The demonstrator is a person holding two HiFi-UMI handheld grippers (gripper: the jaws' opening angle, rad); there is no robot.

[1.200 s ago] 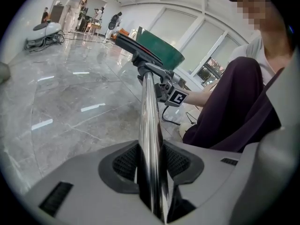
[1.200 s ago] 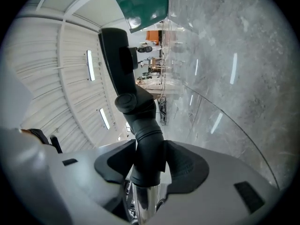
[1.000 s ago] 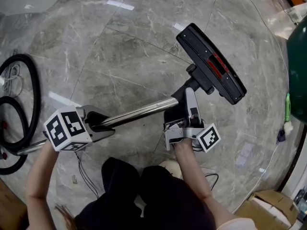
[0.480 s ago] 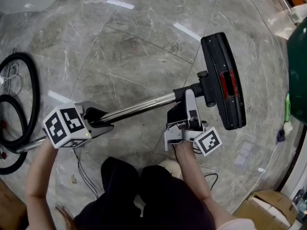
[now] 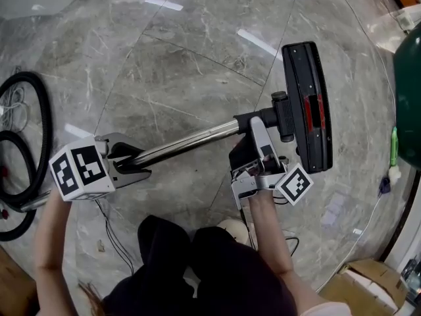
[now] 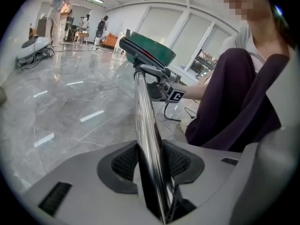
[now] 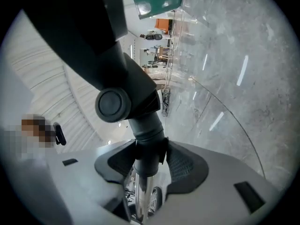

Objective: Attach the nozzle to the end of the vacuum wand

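In the head view the chrome vacuum wand [image 5: 187, 143] runs from lower left to upper right above the marble floor. My left gripper [image 5: 135, 163] is shut on its lower stretch; the tube [image 6: 149, 149] lies clamped between the pads. The black nozzle [image 5: 308, 104] stands nearly upright in the picture at the wand's far end, its neck [image 5: 260, 120] on the tube. My right gripper [image 5: 255, 140] is shut on that neck. In the right gripper view the neck's dark collar [image 7: 146, 146] sits between the pads, with chrome tube [image 7: 140, 198] showing below it.
A black hose [image 5: 29, 153] coils on the floor at the left. The person's dark-clad legs [image 5: 197, 268] are below the wand. A green container [image 5: 411, 104] and a cardboard box [image 5: 368, 282] stand at the right, with thin cables [image 5: 368, 222] on the floor.
The nozzle head has swung clockwise from a slant to nearly upright. My left gripper has shifted slightly left; both grips have held.
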